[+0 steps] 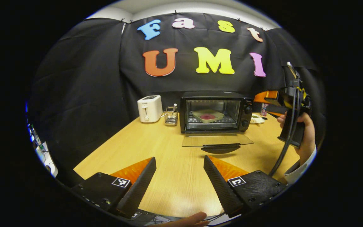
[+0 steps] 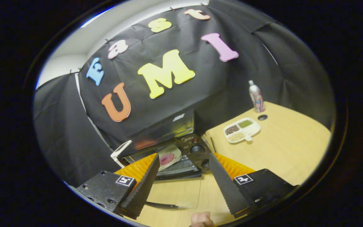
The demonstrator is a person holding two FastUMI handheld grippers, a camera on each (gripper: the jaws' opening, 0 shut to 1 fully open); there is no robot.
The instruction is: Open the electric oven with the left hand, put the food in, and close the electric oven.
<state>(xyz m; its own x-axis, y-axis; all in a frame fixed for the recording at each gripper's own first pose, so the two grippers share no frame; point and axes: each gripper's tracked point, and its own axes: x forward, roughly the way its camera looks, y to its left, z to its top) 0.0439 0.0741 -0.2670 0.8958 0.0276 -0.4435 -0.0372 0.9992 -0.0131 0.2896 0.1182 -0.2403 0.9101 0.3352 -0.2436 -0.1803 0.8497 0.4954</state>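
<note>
The black electric oven stands at the back of the wooden table, its glass door folded down flat. Inside on the rack sits a pale square plate with red food. My left gripper hovers open over the table, well in front of the door. A hand holds the right gripper up at the oven's right side. In the right gripper view, my right gripper is open and empty, tilted above the oven, the plate with food and the lowered door.
A white toaster and a small wire rack stand left of the oven. Right of it are a divided white tray of grains, a slim bottle and a small dark lid.
</note>
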